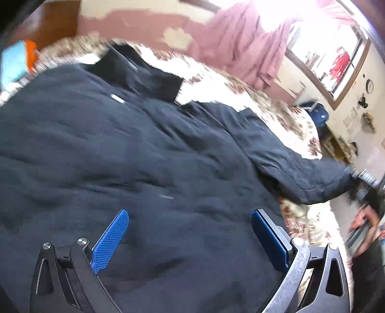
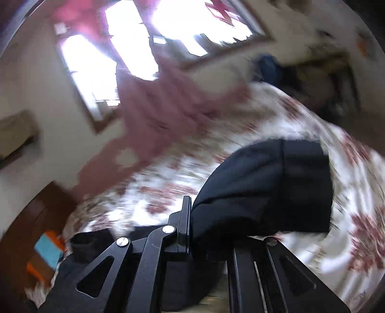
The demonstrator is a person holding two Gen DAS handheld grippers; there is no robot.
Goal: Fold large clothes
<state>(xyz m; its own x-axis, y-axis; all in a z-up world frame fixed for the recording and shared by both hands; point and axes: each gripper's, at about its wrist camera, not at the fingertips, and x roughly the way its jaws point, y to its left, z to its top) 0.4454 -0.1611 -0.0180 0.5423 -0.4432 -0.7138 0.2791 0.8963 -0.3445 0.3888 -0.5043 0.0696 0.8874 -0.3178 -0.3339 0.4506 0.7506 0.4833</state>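
A large dark navy jacket [image 1: 134, 154] lies spread on a floral bedspread [image 1: 284, 113]. My left gripper [image 1: 190, 231] is open, its blue pads [image 1: 110, 240] wide apart just above the jacket's body. One sleeve [image 1: 305, 166] stretches to the right, where my right gripper shows small and blurred at its cuff. In the right wrist view my right gripper [image 2: 216, 231] is shut on that dark sleeve end [image 2: 272, 187], which bulges out above the jaws. The right finger is hidden by the cloth. Both views are motion-blurred.
A pink curtain [image 1: 243, 45] hangs by a bright window [image 2: 134, 43] beyond the bed. A dark wooden headboard [image 1: 57, 21] and blue and orange items [image 1: 16, 62] sit at the left. Clutter and a blue bag [image 1: 317, 113] line the right wall.
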